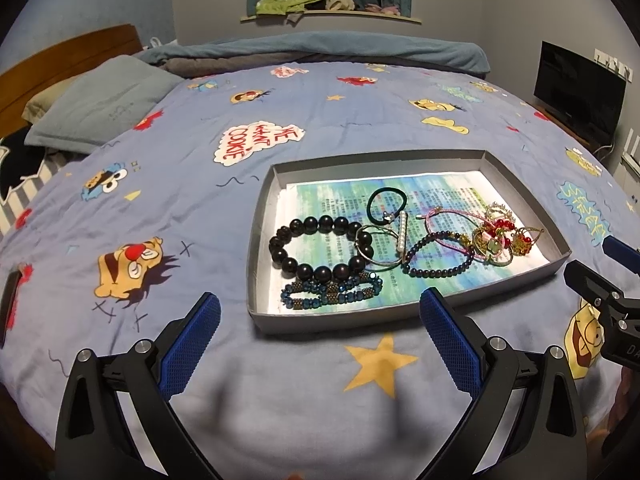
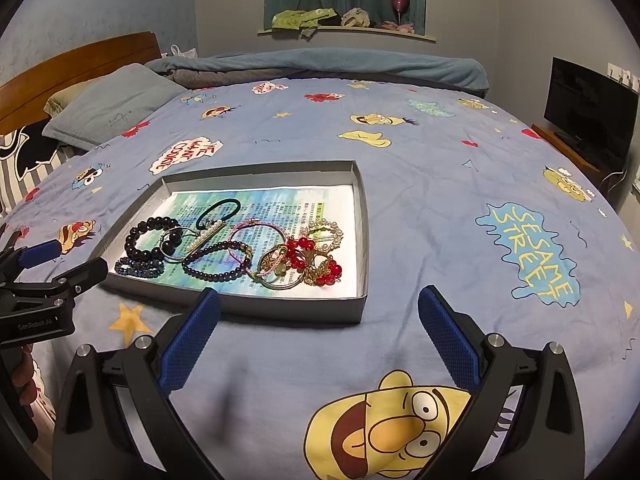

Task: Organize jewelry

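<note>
A shallow grey tray (image 1: 264, 216) (image 2: 362, 216) lies on the bed, lined with a printed sheet. In it lie a large black bead bracelet (image 1: 320, 248) (image 2: 150, 236), a blue beaded bracelet (image 1: 332, 294), a dark hair tie (image 1: 387, 204) (image 2: 218, 210), a pearl bar (image 1: 402, 236), a purple bead bracelet (image 1: 436, 256) (image 2: 216, 262), and a tangle of red and gold pieces (image 1: 508, 236) (image 2: 316, 256). My left gripper (image 1: 320, 308) is open and empty, just short of the tray's near wall. My right gripper (image 2: 320, 306) is open and empty at the tray's near right corner.
The bed has a blue cartoon-print cover (image 1: 160, 184) (image 2: 480, 184). Pillows (image 1: 104, 108) and a wooden headboard (image 1: 68, 52) are at the far left, a rolled blanket (image 1: 320, 48) at the back. A TV (image 2: 588, 108) stands on a bench to the right.
</note>
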